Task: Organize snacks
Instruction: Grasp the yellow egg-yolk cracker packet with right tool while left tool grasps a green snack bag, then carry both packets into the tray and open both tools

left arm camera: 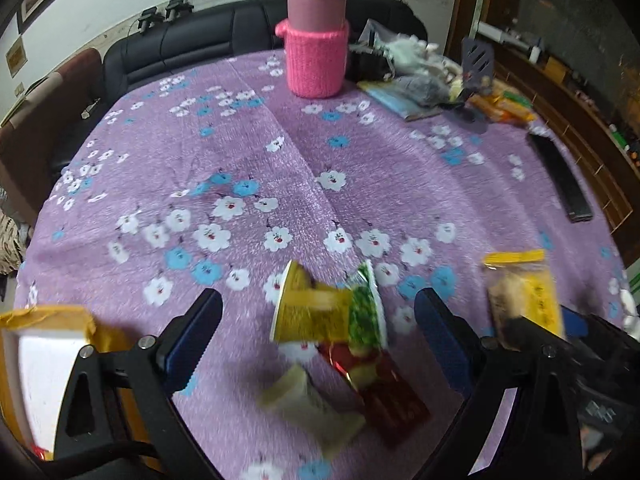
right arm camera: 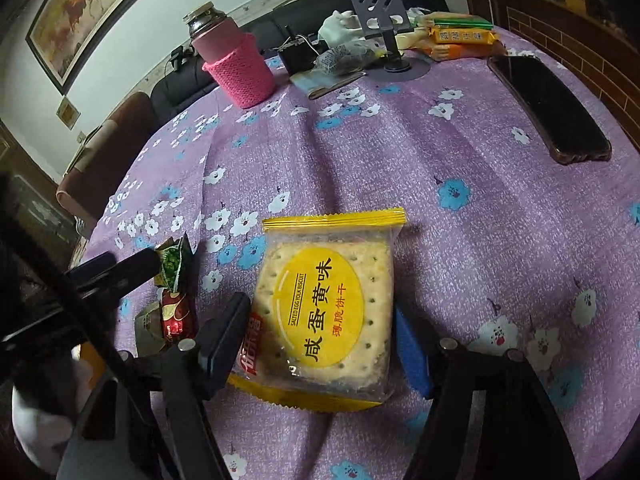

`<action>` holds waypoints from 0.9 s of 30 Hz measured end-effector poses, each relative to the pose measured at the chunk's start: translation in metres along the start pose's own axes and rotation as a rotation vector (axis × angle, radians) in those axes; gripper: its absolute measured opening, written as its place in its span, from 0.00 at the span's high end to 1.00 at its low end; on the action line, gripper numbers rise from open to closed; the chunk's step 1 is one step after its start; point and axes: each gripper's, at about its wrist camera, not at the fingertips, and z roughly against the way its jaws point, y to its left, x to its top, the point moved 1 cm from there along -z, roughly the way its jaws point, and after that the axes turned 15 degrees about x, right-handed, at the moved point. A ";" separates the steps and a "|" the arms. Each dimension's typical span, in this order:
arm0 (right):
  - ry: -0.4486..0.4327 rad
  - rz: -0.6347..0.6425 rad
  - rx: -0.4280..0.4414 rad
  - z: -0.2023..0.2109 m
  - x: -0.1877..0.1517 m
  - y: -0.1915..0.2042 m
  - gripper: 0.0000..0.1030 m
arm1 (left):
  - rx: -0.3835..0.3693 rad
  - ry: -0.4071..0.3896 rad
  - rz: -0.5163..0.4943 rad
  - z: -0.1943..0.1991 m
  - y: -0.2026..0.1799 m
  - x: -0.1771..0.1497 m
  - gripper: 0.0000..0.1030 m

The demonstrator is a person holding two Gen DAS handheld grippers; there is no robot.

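My right gripper [right arm camera: 320, 314] is shut on a yellow salted egg yolk biscuit packet [right arm camera: 328, 300], a pad against each side, just above the purple flowered tablecloth [right arm camera: 460, 240]. That same packet [left arm camera: 520, 296] appears at the right of the left wrist view. My left gripper [left arm camera: 320, 344] stands open above a small pile of snacks: a yellow-green packet [left arm camera: 328, 308], a red one [left arm camera: 384, 392] and a pale one [left arm camera: 312, 404], all blurred. Its pads touch none of them. An open box [left arm camera: 40, 360] with yellow tape sits at the lower left.
At the table's far side stand a flask in a pink knitted sleeve [left arm camera: 316, 56], a grey phone stand [right arm camera: 384, 20], plastic bags [left arm camera: 412, 64] and orange snack packs [right arm camera: 460, 40]. A dark phone [right arm camera: 552, 108] lies at the right edge. A black sofa [left arm camera: 200, 44] and a chair [left arm camera: 36, 120] are beyond.
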 end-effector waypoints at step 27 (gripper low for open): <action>-0.104 0.068 0.068 0.017 -0.003 0.015 0.33 | -0.068 -0.130 0.186 0.106 0.077 -0.069 0.48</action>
